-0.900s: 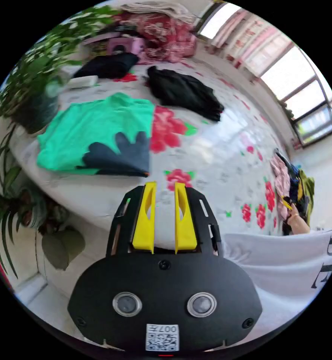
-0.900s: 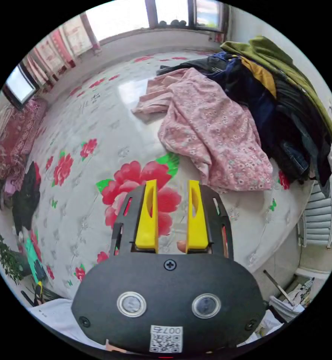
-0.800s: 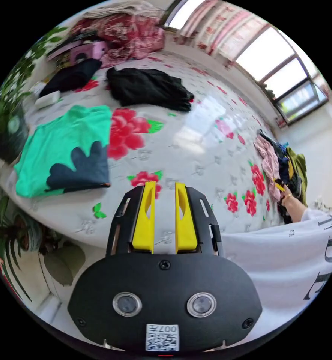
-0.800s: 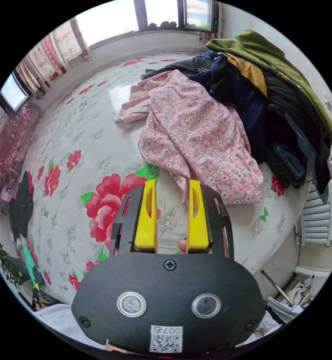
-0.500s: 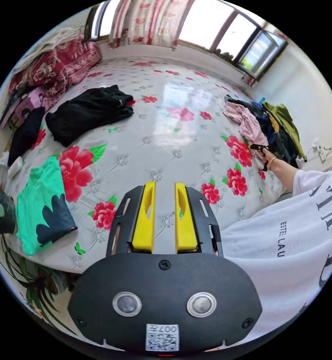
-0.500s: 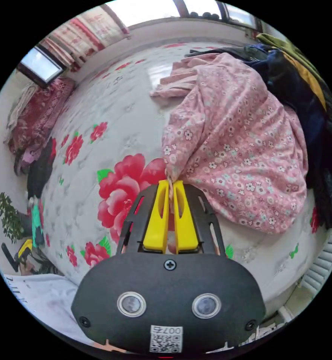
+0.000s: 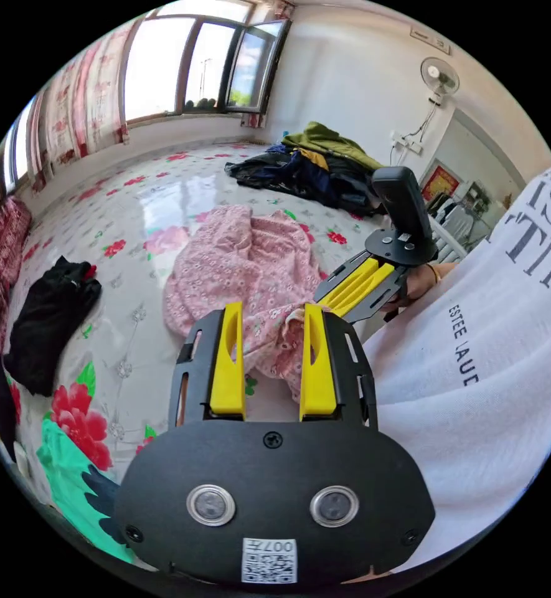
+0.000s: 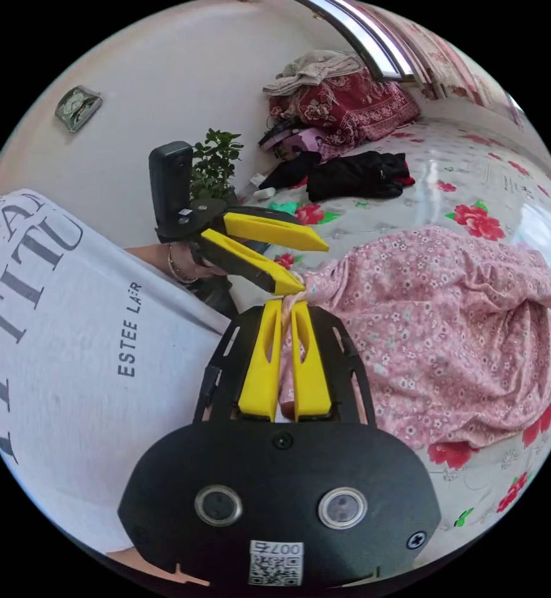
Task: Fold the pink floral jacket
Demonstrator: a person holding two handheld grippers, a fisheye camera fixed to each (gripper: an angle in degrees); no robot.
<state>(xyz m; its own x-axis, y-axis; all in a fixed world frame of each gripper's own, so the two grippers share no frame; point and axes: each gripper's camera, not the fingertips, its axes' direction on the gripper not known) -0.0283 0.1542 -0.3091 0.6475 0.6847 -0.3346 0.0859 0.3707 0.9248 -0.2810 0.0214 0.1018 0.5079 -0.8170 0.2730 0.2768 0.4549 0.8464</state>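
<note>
The pink floral jacket (image 7: 244, 261) lies crumpled on the flowered bed, pulled close to the person; it also spreads across the right gripper view (image 8: 443, 330). My right gripper (image 8: 286, 304) is shut on a bunched edge of the jacket, and it shows in the left gripper view (image 7: 320, 299) coming in from the right. My left gripper (image 7: 273, 309) is open, its jaws wide, with that same edge lying between them near the right jaw. In the right gripper view the left gripper (image 8: 309, 266) reaches in from the left, its lower jaw tip touching the fabric.
A pile of dark and olive clothes (image 7: 312, 165) sits at the bed's far side. A black garment (image 7: 45, 317) and a green shirt (image 7: 70, 492) lie to the left. The person's white shirt (image 7: 474, 386) is close on the right. A plant (image 8: 216, 162) stands by the wall.
The right gripper closed on the jacket's edge and dragged it off the clothes pile toward the person. The left gripper swung over to the jacket and its jaws opened wider.
</note>
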